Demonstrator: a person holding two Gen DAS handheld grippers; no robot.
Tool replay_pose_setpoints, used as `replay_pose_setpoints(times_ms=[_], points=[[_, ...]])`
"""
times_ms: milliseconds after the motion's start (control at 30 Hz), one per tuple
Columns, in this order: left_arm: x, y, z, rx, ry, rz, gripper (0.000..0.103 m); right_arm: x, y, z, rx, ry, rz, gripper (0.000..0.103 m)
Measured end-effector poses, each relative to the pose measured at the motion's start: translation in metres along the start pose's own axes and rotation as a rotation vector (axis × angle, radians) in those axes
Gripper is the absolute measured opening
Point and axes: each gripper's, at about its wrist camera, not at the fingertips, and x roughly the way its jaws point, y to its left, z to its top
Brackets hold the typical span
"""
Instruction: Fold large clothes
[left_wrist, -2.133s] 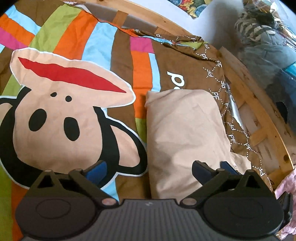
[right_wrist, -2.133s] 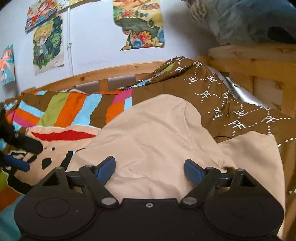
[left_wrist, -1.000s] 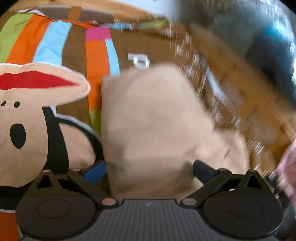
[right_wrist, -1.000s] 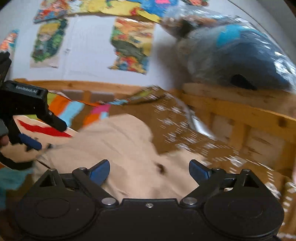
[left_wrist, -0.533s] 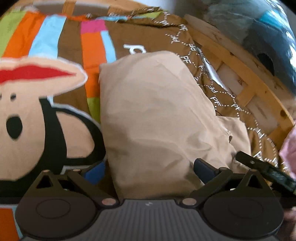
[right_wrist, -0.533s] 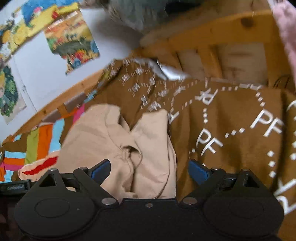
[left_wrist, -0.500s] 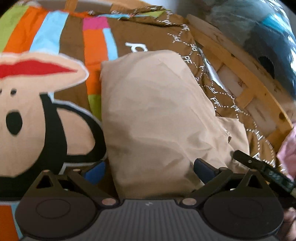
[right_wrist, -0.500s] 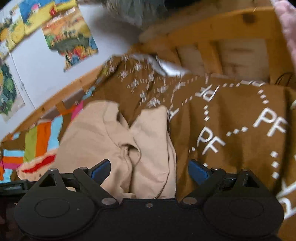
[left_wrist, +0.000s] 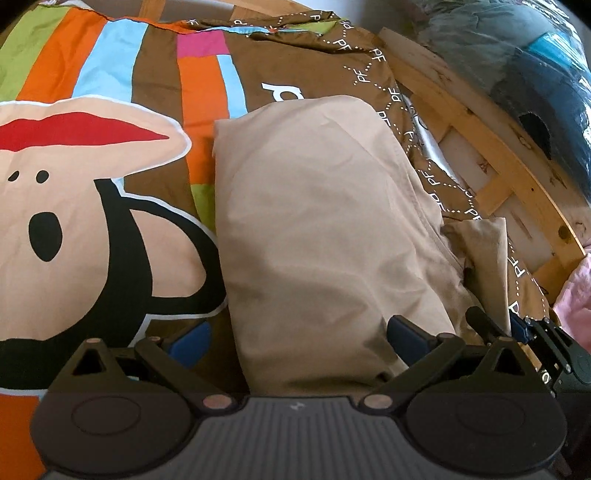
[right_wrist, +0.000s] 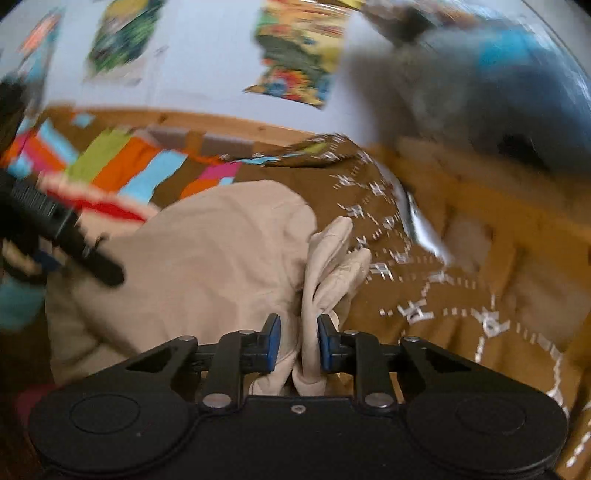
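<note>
The beige garment (left_wrist: 317, 221) lies folded lengthwise on the bright cartoon bedspread (left_wrist: 92, 206), toward its right side near the wooden bed frame (left_wrist: 491, 147), with a loose flap (right_wrist: 332, 254) bunched up at its right edge. The right gripper (right_wrist: 295, 341) has just been closing its jaws, and that bunched flap now sits pinched between its blue pads (right_wrist: 272, 343). The left gripper (left_wrist: 295, 338) stands spread wide over the near end of the garment, its fingers (left_wrist: 406, 336) straddling the cloth without pressing it
</note>
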Motion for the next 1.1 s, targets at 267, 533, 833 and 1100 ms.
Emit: replay_pose_setpoints(times_ms=[267,533,833,1100], points=[[-0.001,0.000,0.000,-0.003,-0.009,-0.011,0.103,0.000,-0.014,0.001,0.126,0.007,-0.005,0.039],[-0.001,0.031,0.025,-0.109,-0.075,-0.142,0.102,0.028,-0.100,-0.026,0.789,0.166,0.178,0.066],[0.068,0.072,0.092,-0.235,0.070,-0.159,0.102,0.051,-0.097,-0.022,0.795,0.241,0.280,0.081],[0.090,0.061,0.092,-0.314,0.138,-0.209,0.091,0.050,-0.080,-0.029,0.722,0.269,0.191,0.066]])
